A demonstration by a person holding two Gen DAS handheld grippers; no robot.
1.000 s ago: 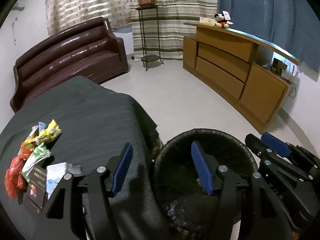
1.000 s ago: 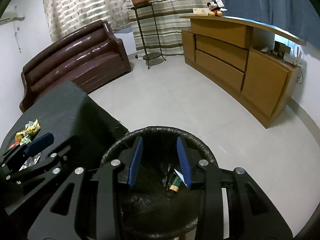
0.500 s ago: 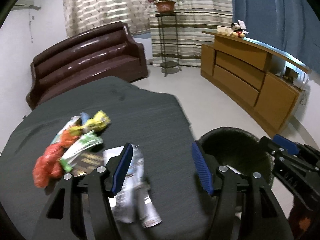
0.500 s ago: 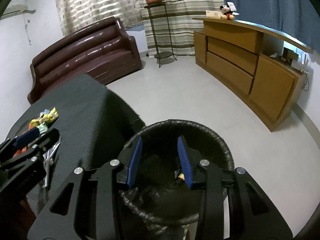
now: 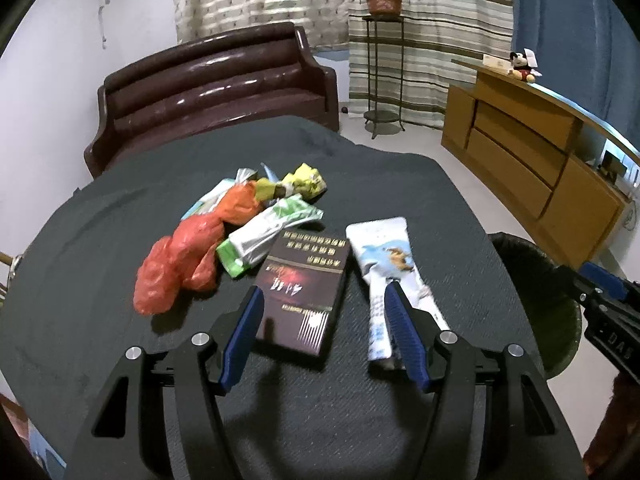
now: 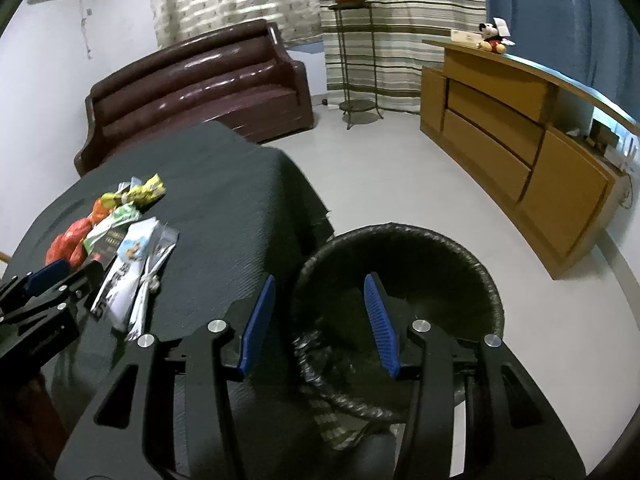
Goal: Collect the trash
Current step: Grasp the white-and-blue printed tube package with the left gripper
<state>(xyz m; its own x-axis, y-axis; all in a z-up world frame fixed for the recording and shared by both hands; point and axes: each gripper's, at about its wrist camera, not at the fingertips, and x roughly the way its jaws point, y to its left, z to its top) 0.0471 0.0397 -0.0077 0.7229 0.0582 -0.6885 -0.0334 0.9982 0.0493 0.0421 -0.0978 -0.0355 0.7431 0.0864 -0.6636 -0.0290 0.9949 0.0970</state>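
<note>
Several pieces of trash lie on the dark-clothed table (image 5: 360,160): a red plastic bag (image 5: 176,264), a green-white wrapper (image 5: 268,232), a yellow wrapper (image 5: 304,180), a dark flat box (image 5: 308,284) and a white dolphin packet (image 5: 384,256). My left gripper (image 5: 324,304) hangs open over the near end of the box, gripping nothing. The black bin (image 6: 400,228) stands on the floor beside the table. Above the bin's near left rim is my right gripper (image 6: 320,280), its jaws opening with nothing between them.
A brown sofa (image 5: 208,80) stands behind the table. A wooden sideboard (image 6: 520,140) runs along the right wall, and a plant stand (image 6: 352,40) is by the curtains. The other gripper shows at the frame edge in each wrist view.
My left gripper swung left from above the bin to above the trash on the table. The right gripper shifted left over the bin and its jaws widened.
</note>
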